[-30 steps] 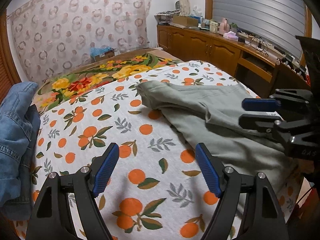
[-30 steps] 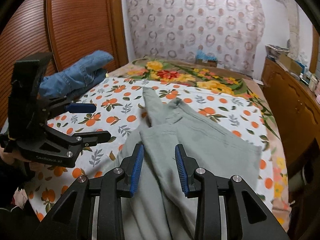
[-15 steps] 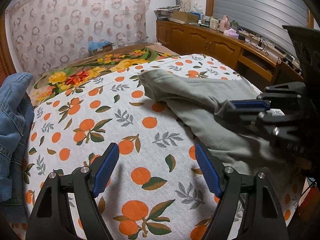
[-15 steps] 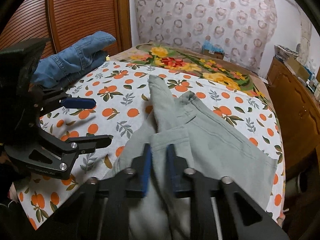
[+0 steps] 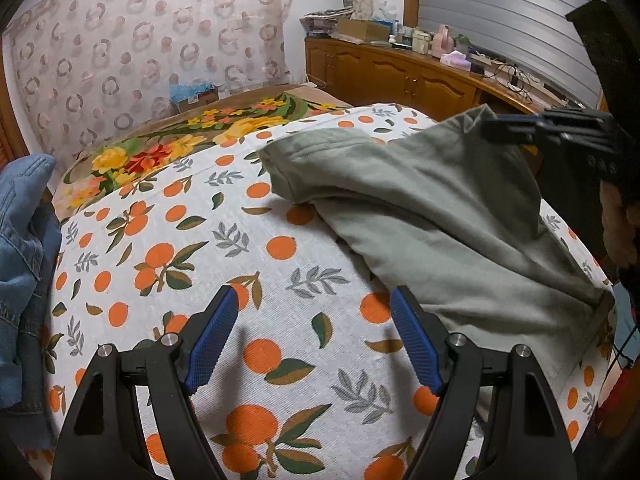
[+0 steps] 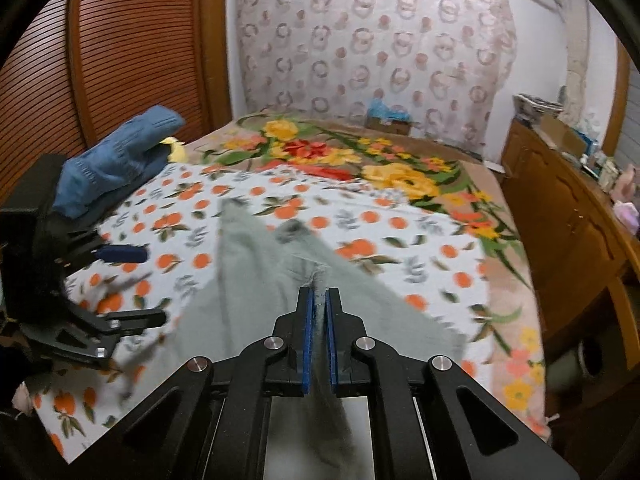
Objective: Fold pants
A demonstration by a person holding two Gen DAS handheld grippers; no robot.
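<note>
Grey-green pants lie across the orange-print bedspread. In the right wrist view my right gripper is shut on a pinched fold of the pants, and the cloth hangs lifted from it. The left wrist view shows the same right gripper at the upper right, holding up a corner of the fabric. My left gripper stands open over bare bedspread, left of the pants, with nothing between its fingers. It also shows at the left edge of the right wrist view as the left gripper.
A heap of blue denim lies at the bed's left side, denim near a wooden slatted door. A floral blanket covers the far end. A wooden cabinet with clutter runs along the right.
My right gripper closed on the pants fabric and lifted it up off the bed. The left gripper stayed open in much the same place.
</note>
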